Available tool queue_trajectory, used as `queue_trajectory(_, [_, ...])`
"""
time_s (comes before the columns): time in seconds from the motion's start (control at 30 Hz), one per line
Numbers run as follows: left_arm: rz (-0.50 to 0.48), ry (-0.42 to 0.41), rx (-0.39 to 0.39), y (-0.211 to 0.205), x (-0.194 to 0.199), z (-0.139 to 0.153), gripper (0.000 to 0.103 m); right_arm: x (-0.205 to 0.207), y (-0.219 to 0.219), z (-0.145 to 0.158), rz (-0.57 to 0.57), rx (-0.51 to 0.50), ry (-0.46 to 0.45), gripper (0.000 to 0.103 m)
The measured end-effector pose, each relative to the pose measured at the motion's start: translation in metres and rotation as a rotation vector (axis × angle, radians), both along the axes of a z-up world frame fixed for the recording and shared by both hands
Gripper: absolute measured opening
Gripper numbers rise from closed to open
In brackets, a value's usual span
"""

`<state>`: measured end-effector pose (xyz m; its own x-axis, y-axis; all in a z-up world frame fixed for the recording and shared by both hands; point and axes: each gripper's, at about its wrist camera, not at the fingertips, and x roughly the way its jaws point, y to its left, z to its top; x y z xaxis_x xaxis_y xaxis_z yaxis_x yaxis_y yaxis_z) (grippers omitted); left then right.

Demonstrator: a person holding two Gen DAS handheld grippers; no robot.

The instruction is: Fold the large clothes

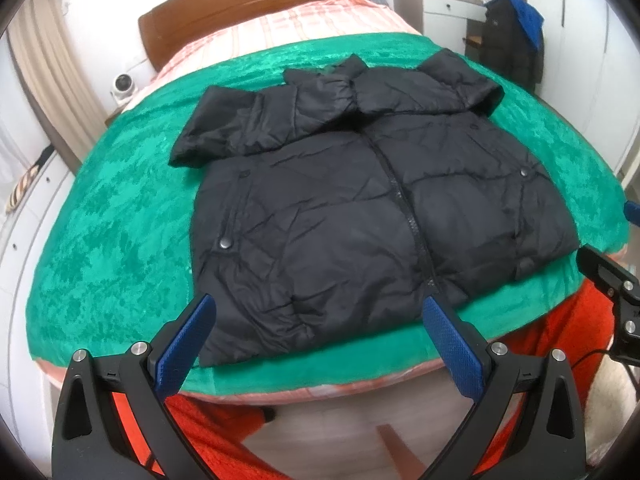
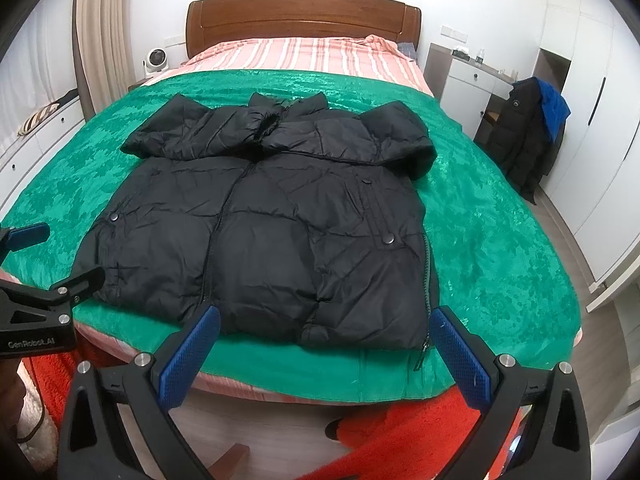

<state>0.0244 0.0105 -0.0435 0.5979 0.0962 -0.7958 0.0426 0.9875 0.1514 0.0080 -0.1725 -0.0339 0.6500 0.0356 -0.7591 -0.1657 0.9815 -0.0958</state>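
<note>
A black puffer jacket [image 1: 360, 200] lies flat, front up and zipped, on a green blanket [image 1: 112, 240] on the bed. Both sleeves are folded across its chest. It also shows in the right wrist view [image 2: 272, 220]. My left gripper [image 1: 320, 304] is open and empty, held just off the jacket's hem at the bed's near edge. My right gripper [image 2: 326, 316] is open and empty, held off the hem's right part. The right gripper shows at the right edge of the left wrist view [image 1: 612, 272]. The left gripper shows at the left edge of the right wrist view [image 2: 48, 256].
The green blanket [image 2: 500, 240] covers a pink striped sheet [image 2: 304, 50] below a wooden headboard [image 2: 304, 12]. A dark coat with a blue garment [image 2: 528, 136] hangs on a chair at the right. White cabinets [image 2: 592, 160] stand behind. Orange-red cloth [image 2: 400, 440] is below the bed's edge.
</note>
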Motion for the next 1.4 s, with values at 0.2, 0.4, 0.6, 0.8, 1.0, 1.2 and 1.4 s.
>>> queue_trajectory(0.2, [-0.075,-0.022,-0.017,0.016,0.052,0.025,0.103,0.0,-0.002,-0.004,0.009,0.021,0.002,0.103])
queue_trajectory(0.4, [-0.182,-0.056,0.067,-0.008,0.159,0.026,0.103,0.0,-0.011,-0.01,-0.011,0.061,0.007,0.103])
queue_trajectory(0.6, [-0.143,0.02,0.059,-0.04,0.282,-0.022,0.103,-0.002,-0.027,-0.019,-0.042,0.071,0.023,0.103])
queue_trajectory(0.8, [-0.019,0.124,-0.032,-0.026,0.339,-0.068,0.034,-0.006,-0.041,-0.028,-0.061,0.077,0.048,0.103])
queue_trajectory(1.0, [0.041,-0.012,-0.225,0.057,0.291,-0.005,0.007,-0.003,-0.048,-0.034,-0.083,0.09,0.051,0.103])
queue_trajectory(1.2, [0.322,-0.215,-0.301,0.23,0.19,0.084,0.007,-0.004,-0.031,-0.029,-0.026,0.08,0.015,0.103])
queue_trajectory(1.4, [0.779,-0.248,-0.244,0.398,0.092,0.057,0.007,-0.003,-0.008,-0.03,0.035,0.053,0.016,0.103])
